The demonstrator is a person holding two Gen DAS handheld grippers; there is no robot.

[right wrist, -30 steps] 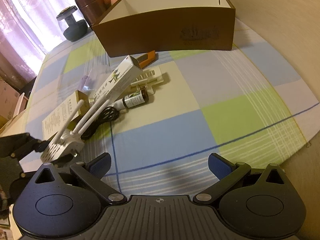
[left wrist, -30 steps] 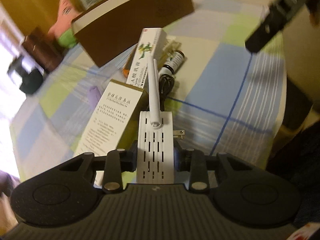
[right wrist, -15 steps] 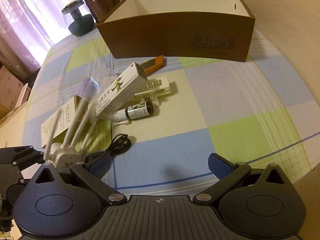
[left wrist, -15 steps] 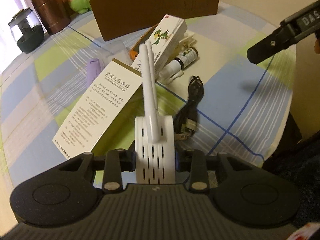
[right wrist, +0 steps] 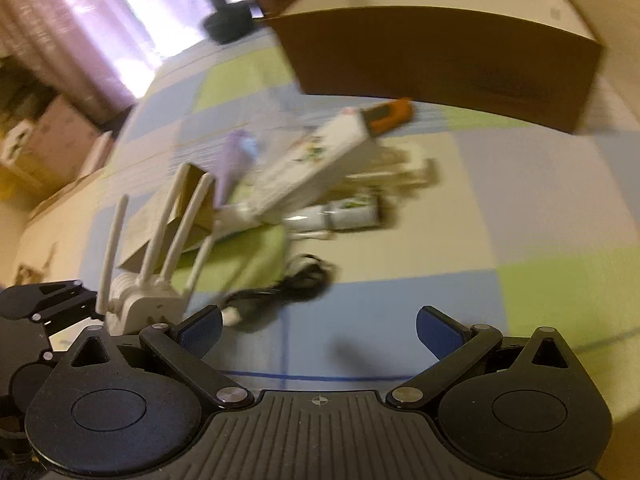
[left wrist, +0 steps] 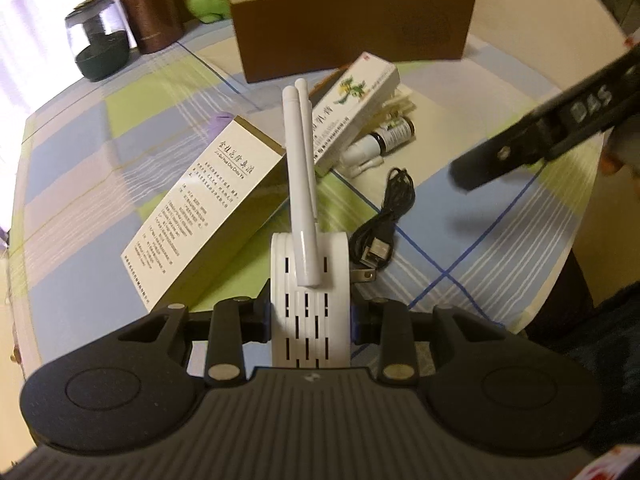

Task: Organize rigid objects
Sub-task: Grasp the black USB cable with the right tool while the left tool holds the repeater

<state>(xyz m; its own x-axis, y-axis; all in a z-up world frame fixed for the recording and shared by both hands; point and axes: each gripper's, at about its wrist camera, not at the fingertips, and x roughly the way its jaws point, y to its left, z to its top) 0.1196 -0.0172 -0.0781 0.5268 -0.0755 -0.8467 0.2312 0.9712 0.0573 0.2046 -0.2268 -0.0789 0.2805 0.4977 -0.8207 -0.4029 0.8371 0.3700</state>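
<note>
Two grippers show here. The left gripper [left wrist: 310, 316] sits at the bottom middle of the left wrist view, and its jaws squeeze a white Wi-Fi extender [left wrist: 310, 304] from both sides. The extender stands up between them, above the surface [left wrist: 460, 248], and its long white antennas [left wrist: 300, 184] point up toward the middle of the frame. In the right wrist view the same extender [right wrist: 140, 304] shows at the lower left, held by the left gripper [right wrist: 105, 313], with four antennas [right wrist: 160, 236] sticking up.

The right gripper [right wrist: 319, 326] fills the bottom of its own view. Its jaws are wide apart and hold nothing. This view is blurry.

A checked cloth in blue, green and white covers the surface. A big tan medicine box [left wrist: 208, 212] lies left of the middle. A white box with a green plant picture [left wrist: 352, 108] lies above the middle, leaning on other things. Just right of it lies a small dark bottle [left wrist: 394, 136]. A coiled black USB cable [left wrist: 384, 224] lies right of the extender. An open brown wooden box [left wrist: 352, 28] stands at the top.
</note>
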